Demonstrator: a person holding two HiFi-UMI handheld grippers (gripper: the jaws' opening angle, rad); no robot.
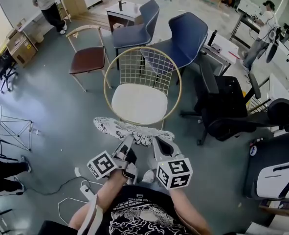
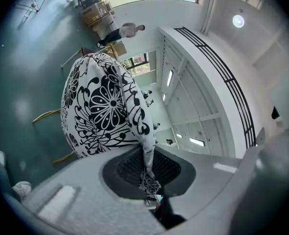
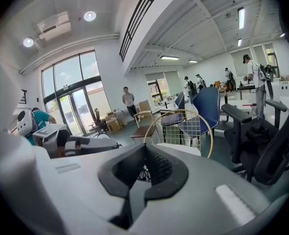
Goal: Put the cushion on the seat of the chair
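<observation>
The left gripper [image 1: 127, 145] and right gripper [image 1: 160, 144] are each closed tight on the near edge of the cushion [image 1: 132, 129]. It stretches out ahead of them, with the chair [image 1: 142, 104] just beyond.

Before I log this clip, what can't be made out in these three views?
- Head view: where each claw pinches the cushion; the left gripper and right gripper bodies cover it.
- Head view: the chair front legs, under its seat and the cushion.
- Left gripper view: the chair seat, behind the cushion.
- Right gripper view: nearly all the cushion, behind the claw; only a patterned sliver shows.
</observation>
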